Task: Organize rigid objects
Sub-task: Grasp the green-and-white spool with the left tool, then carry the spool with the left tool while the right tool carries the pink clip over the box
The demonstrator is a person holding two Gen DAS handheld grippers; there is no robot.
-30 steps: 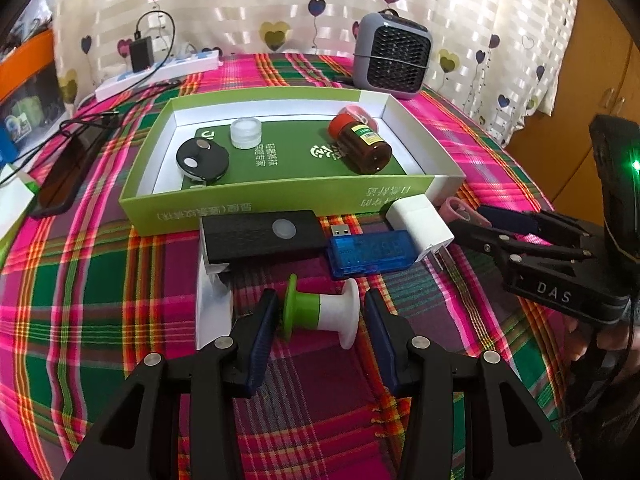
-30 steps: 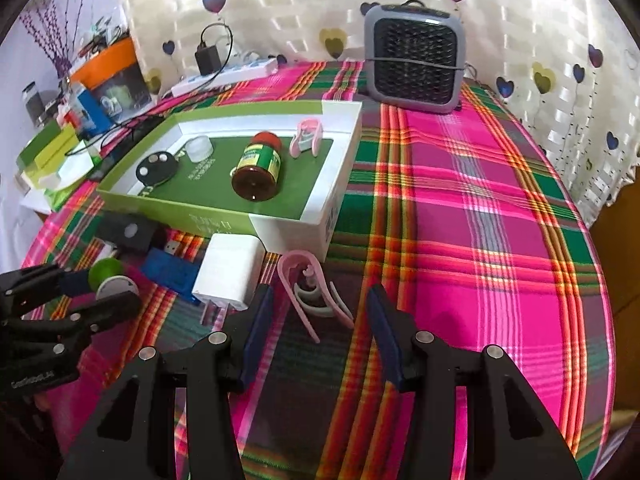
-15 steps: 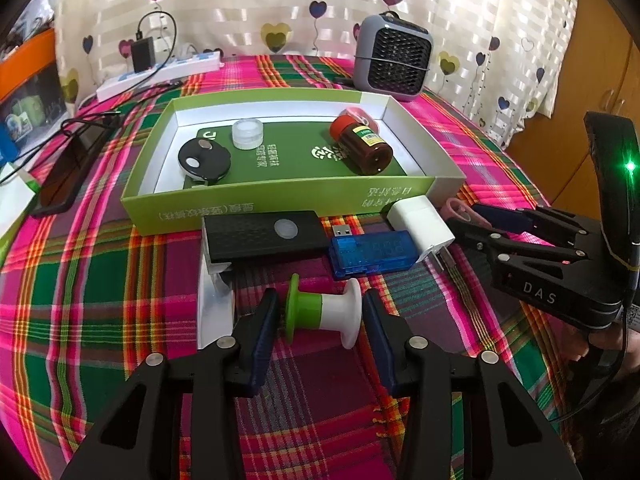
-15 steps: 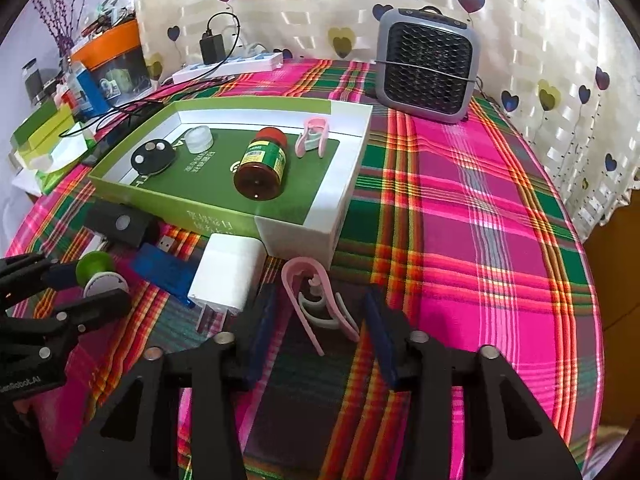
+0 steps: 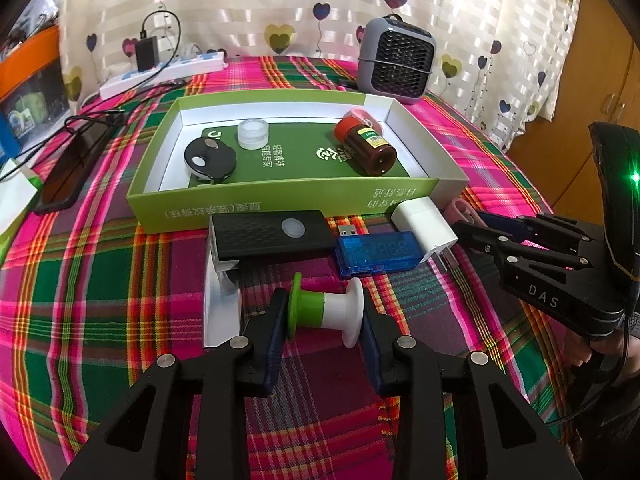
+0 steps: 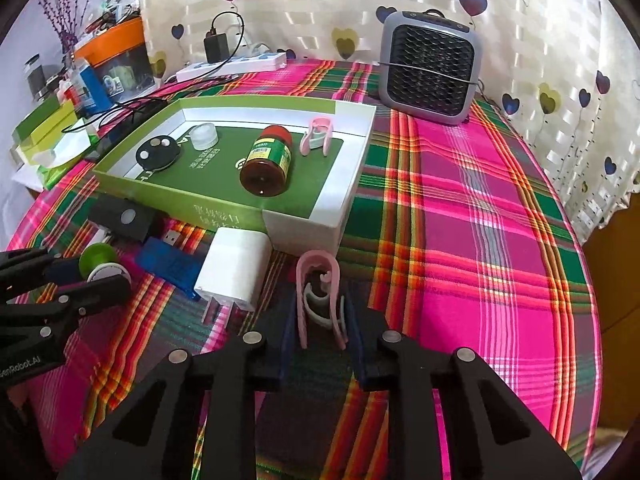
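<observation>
We log: left gripper (image 5: 324, 320), fingers pressed on both flanges of the green-and-white spool (image 5: 325, 312), lying on the plaid cloth (image 5: 100, 280). Right gripper (image 6: 320, 328), fingers narrowed against the pink clip (image 6: 318, 280), just before the green box (image 6: 224, 216). In the box: brown bottle (image 6: 267, 164), second pink clip (image 6: 316, 136).

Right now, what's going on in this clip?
A person with two handheld grippers is sorting small items into a green tray on a plaid table. The left gripper has its fingers against both ends of a green-and-white spool. The right gripper is shut on a pink clip. A brown bottle, a black fob and another clip already lie in the tray.
</observation>
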